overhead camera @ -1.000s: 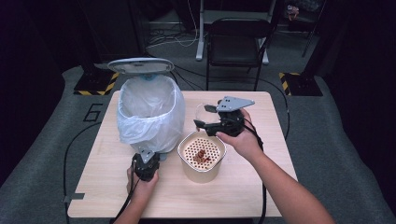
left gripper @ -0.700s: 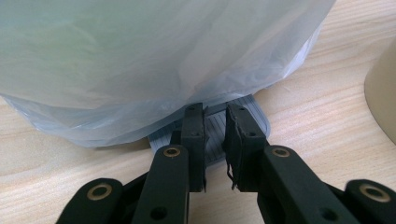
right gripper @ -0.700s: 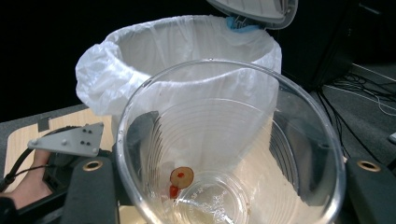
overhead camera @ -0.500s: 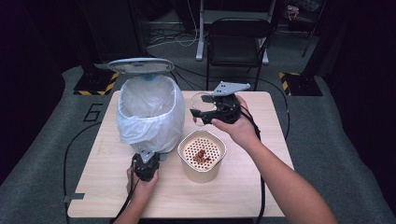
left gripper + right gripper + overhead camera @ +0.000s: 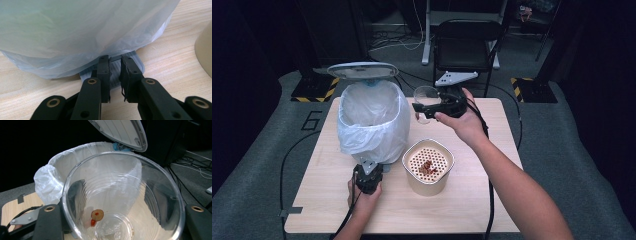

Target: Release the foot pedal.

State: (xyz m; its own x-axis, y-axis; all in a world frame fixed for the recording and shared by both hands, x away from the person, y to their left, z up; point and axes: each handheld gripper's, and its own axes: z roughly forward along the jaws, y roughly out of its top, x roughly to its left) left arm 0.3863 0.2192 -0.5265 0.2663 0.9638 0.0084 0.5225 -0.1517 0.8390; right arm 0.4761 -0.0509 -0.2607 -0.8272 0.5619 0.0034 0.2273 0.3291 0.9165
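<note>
the right gripper (image 5: 424, 111) is raised above the wooden surface (image 5: 462, 210), its fingers (image 5: 48, 222) pinching a clear plastic cup (image 5: 122, 200) from both sides; the cup is held just beside the open rim of the pedal bin (image 5: 372, 120), which is lined with a white bag (image 5: 47, 182) and has its lid (image 5: 362, 71) standing up. a few red scraps (image 5: 96, 216) lie at the bottom of the cup. the left gripper (image 5: 115, 75) rests low on the surface with its fingers (image 5: 103, 72) pressed close together on the bin's grey foot pedal (image 5: 115, 68). a beige perforated strainer bowl (image 5: 428, 165) holding brownish bits stands near the bin.
</note>
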